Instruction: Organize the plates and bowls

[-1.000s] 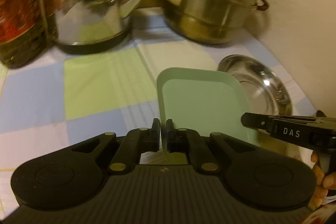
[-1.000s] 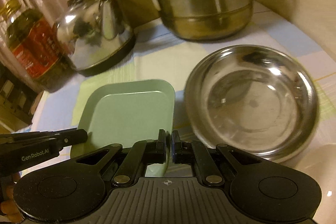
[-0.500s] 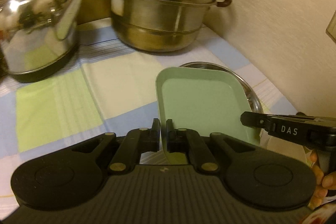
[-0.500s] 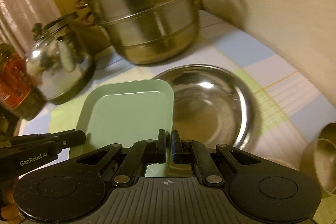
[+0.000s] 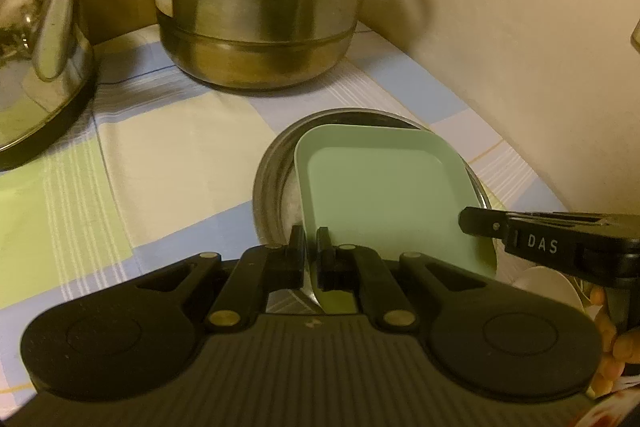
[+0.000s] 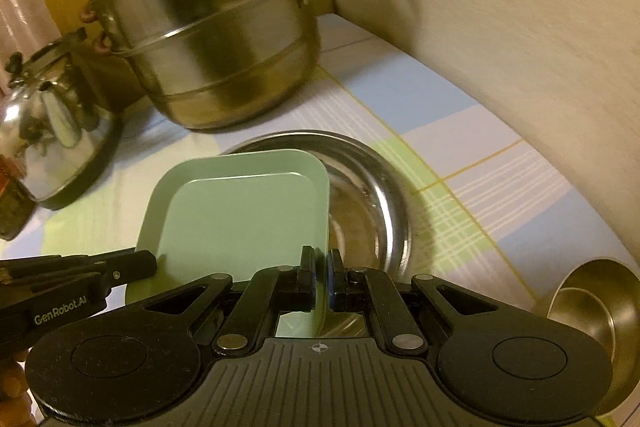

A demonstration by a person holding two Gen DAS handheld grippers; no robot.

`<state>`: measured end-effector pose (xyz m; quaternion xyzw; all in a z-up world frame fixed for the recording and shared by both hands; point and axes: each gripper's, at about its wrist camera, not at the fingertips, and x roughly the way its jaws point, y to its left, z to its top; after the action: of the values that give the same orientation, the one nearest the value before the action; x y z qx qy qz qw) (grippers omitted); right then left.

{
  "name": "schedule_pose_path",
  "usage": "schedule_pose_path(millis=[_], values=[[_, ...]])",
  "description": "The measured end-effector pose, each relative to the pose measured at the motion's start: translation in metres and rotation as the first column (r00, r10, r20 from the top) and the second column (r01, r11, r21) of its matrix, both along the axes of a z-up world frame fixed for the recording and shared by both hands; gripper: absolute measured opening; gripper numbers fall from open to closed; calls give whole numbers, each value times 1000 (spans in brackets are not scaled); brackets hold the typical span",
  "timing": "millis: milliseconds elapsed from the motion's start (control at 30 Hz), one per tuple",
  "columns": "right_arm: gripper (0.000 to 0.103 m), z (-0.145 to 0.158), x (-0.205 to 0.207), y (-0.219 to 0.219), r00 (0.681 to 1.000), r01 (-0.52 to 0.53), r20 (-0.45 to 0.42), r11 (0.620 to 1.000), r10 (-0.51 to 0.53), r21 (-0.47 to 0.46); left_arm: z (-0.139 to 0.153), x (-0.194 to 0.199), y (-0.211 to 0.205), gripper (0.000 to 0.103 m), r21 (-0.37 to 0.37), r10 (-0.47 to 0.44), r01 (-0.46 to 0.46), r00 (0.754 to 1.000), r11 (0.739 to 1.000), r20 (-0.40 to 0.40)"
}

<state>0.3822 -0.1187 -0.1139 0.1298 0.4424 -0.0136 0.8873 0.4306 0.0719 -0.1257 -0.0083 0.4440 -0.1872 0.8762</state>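
Right now the green square plate (image 5: 384, 195) hangs over the steel bowl (image 5: 276, 167), gripped on two sides of its near rim: my left gripper (image 5: 311, 251) is pinched narrow on the left near corner, and my right gripper (image 6: 321, 267) is clamped the same way on the right edge. From the right wrist view the plate covers the bowl's left half, with the bowl's shiny inside open to the right; I cannot tell whether the plate's underside touches the bowl's rim. I judge the plate stiff and light, likely plastic or melamine, with a smooth raised lip that could slip under a shallow pinch, so holding well onto that lip at opposite sides seems the safest grip. The steel bowl looks hard and slick, so the plate may skate when set in it. Around them lies the checked tablecloth (image 5: 168, 147) over the tabletop, with the stacked steamer pot (image 5: 256, 7) behind, the kettle (image 5: 36, 39) off to the left, and a small metal bowl (image 6: 592, 307) near my right side.
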Motion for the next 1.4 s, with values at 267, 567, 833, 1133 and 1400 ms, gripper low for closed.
schedule_pose_path(millis=[267,567,833,1133,1400], values=[[6,-11,13,-10,999,5,-53,1000,-6,-7,-17,13,-11,5,10,-5,5,999,1000,-38],[6,-24,27,-13,994,-4,-106,1000,2,-23,-31,21,-15,5,15,5,-4,997,1000,-74],[6,-32,33,-11,991,-5,-132,999,-1,-41,-37,25,-19,5,24,11,-9,996,1000,-87],[6,-33,34,-14,994,11,-111,998,-17,-55,-36,27,-19,6,28,26,-24,997,999,-73],[6,-13,27,-22,998,36,-55,999,-36,-4,-15,15,-14,7,2,28,-28,999,1000,-36]])
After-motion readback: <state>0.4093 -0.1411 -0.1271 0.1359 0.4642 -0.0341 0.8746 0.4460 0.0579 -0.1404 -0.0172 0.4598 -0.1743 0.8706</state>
